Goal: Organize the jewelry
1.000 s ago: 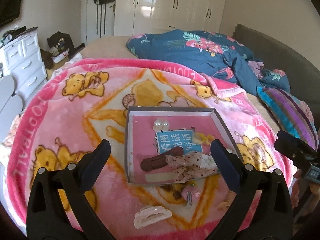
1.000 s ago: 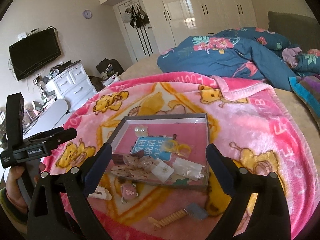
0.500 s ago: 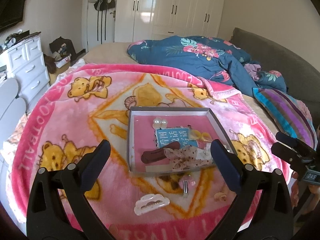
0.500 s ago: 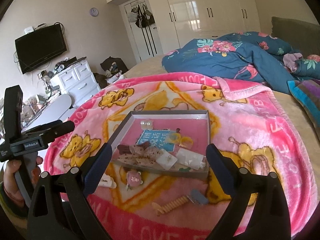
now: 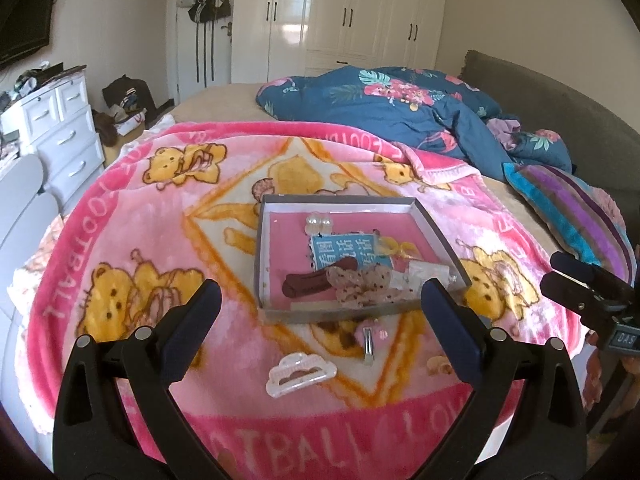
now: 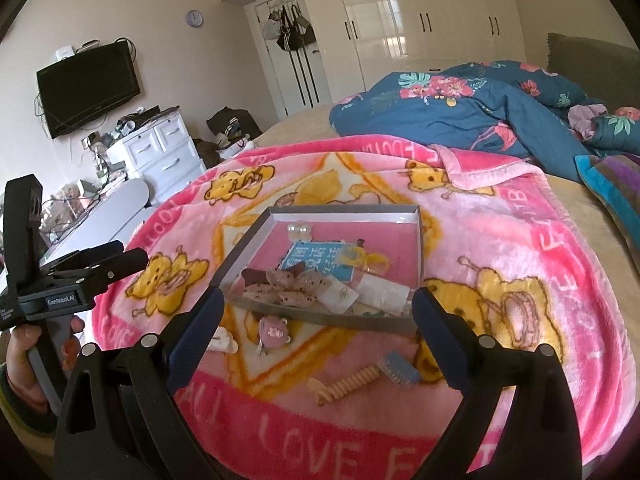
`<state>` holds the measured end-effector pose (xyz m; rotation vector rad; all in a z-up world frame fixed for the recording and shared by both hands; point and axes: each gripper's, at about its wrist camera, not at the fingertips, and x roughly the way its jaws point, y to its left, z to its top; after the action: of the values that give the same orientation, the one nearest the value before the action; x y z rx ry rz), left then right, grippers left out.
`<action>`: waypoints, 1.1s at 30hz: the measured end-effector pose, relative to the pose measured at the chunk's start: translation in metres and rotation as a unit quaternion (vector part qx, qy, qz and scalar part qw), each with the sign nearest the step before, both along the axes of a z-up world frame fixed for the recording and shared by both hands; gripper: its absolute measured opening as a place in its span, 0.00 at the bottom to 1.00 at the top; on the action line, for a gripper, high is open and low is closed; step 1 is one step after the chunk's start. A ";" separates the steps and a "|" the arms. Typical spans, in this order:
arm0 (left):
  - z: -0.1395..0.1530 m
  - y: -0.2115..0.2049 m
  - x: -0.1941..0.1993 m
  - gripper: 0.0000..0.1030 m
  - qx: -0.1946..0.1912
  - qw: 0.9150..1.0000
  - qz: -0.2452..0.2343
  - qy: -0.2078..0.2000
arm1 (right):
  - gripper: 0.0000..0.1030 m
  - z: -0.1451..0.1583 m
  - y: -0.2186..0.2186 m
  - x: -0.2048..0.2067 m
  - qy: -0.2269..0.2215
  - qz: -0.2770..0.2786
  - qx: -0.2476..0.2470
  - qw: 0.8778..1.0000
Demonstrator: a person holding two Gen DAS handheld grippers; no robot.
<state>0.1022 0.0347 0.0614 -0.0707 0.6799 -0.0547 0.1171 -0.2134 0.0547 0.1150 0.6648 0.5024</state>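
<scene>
A grey shallow box (image 5: 264, 256) (image 6: 419, 248) lies on a pink bear-print blanket (image 5: 132, 232). It holds a brown clip (image 5: 308, 282), a spotted bow (image 5: 360, 286), a blue card (image 5: 344, 250) and pearl pieces (image 5: 318, 222). Loose on the blanket in front lie a white claw clip (image 5: 300, 372), a pink clip (image 5: 370, 334) (image 6: 274, 330), a yellow spiral tie (image 6: 348, 384) and a blue comb clip (image 6: 400, 368). My left gripper (image 5: 320, 316) and right gripper (image 6: 316, 320) both hang open and empty, short of the box.
A blue floral duvet (image 5: 392, 112) and a striped pillow (image 5: 568, 208) lie at the back right. White drawers (image 5: 60, 132) stand left of the bed. The other gripper shows in each view: right one (image 5: 588, 292), left one (image 6: 72, 280) held by a hand.
Both grippers have drawn back and up from the box, so more of the blanket's near edge shows. Both stay open; nothing was picked up.
</scene>
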 end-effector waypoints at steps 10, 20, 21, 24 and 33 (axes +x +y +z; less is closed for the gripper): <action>-0.015 -0.002 -0.012 0.91 0.015 1.000 0.005 0.012 | 0.91 -0.018 0.005 -0.012 0.020 0.015 -0.007 1.000; -0.041 -0.005 -0.020 0.91 0.022 0.999 0.004 0.042 | 0.92 -0.037 0.002 -0.020 0.041 0.020 -0.013 0.999; -0.043 -0.005 -0.021 0.91 0.023 0.999 0.005 0.044 | 0.91 -0.039 0.001 -0.021 0.043 0.019 -0.014 0.999; -0.049 -0.006 -0.022 0.91 0.025 0.998 0.006 0.049 | 0.91 -0.045 0.000 -0.022 0.050 0.021 -0.017 0.998; -0.076 -0.005 -0.020 0.91 0.035 0.996 0.011 0.077 | 0.92 -0.076 0.000 -0.022 0.094 0.025 -0.019 0.995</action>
<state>0.0823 0.0302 -0.0147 -0.0156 0.8339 -0.0042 0.0955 -0.2137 -0.0211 0.1107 0.8619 0.5313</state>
